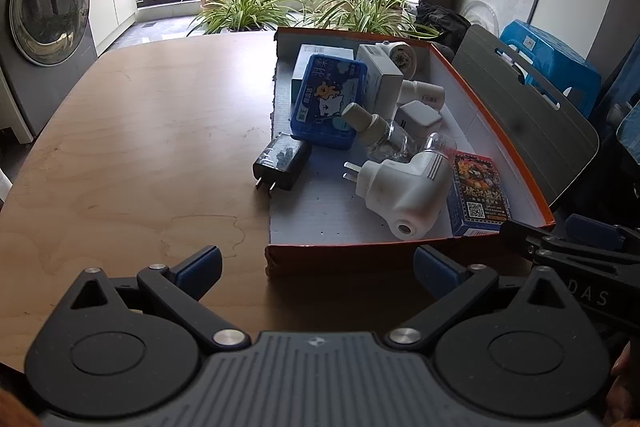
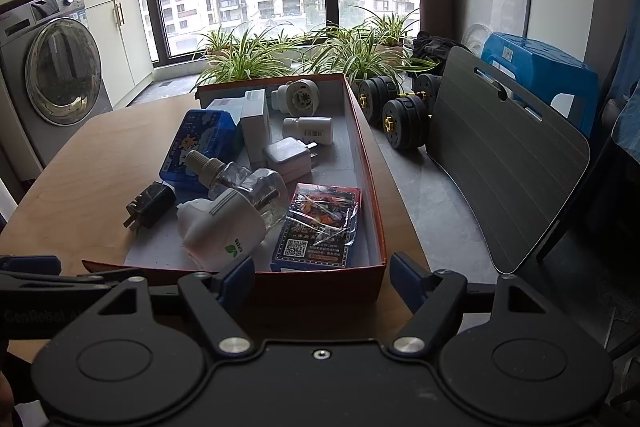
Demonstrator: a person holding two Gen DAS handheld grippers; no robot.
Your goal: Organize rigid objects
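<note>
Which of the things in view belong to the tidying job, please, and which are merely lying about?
Job: orange box, black charger, white plug-in heater, blue tin, card pack, white adapter.

Lying about: dumbbells, potted plants, washing machine, blue stool.
</note>
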